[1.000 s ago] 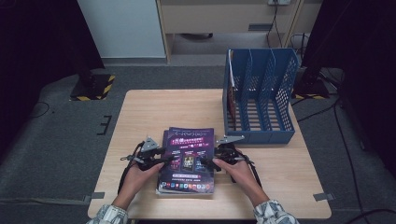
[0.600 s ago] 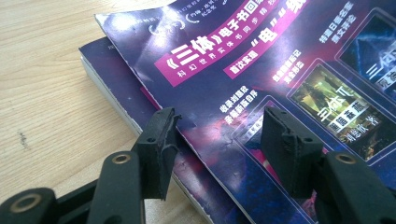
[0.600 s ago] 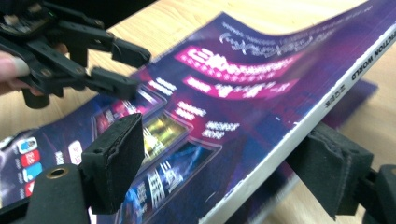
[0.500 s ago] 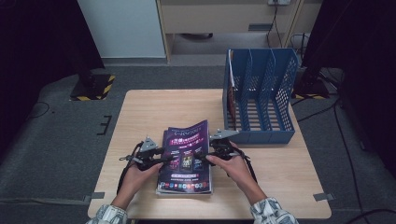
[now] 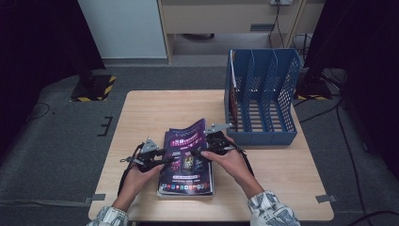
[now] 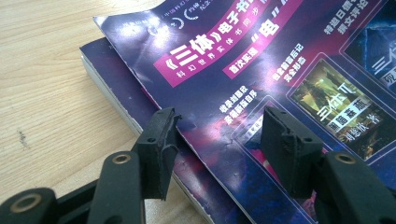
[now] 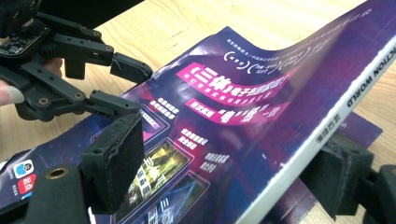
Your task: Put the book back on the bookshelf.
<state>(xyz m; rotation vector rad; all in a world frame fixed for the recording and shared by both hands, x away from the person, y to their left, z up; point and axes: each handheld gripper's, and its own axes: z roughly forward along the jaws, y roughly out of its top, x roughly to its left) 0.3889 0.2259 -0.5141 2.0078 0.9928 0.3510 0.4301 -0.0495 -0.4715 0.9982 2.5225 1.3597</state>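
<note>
Nearest the person, at about six o'clock on the table (image 5: 141,108), lies a small stack of purple magazines. The lower magazine (image 6: 105,60) stays flat on the wood, its pale page edges showing along the side. The top magazine (image 5: 186,155) rests on it along its left edge and is lifted along its right, spine edge, so the cover slopes and its far corner curls up.

The left gripper (image 5: 160,160) sits at the stack's nine o'clock side, held by the left hand (image 5: 136,176). Its fingers (image 6: 161,140) stand about half apart, both tips over the top cover at its left edge; whether they press on it I cannot tell, and nothing is pinched between them.

The right gripper (image 5: 204,151) is at the three o'clock side in the right hand (image 5: 230,160). In the right gripper view its fingers (image 7: 114,158) bracket the raised magazine's spine side, one pad over the cover and the other under the white spine edge, holding that side clear of the magazine beneath.

Farther off, at roughly one to two o'clock on the table, stands a blue file rack (image 5: 282,94) with upright slotted dividers, well apart from the stack. A thin dark item stands in its leftmost slot; what it is cannot be told.
</note>
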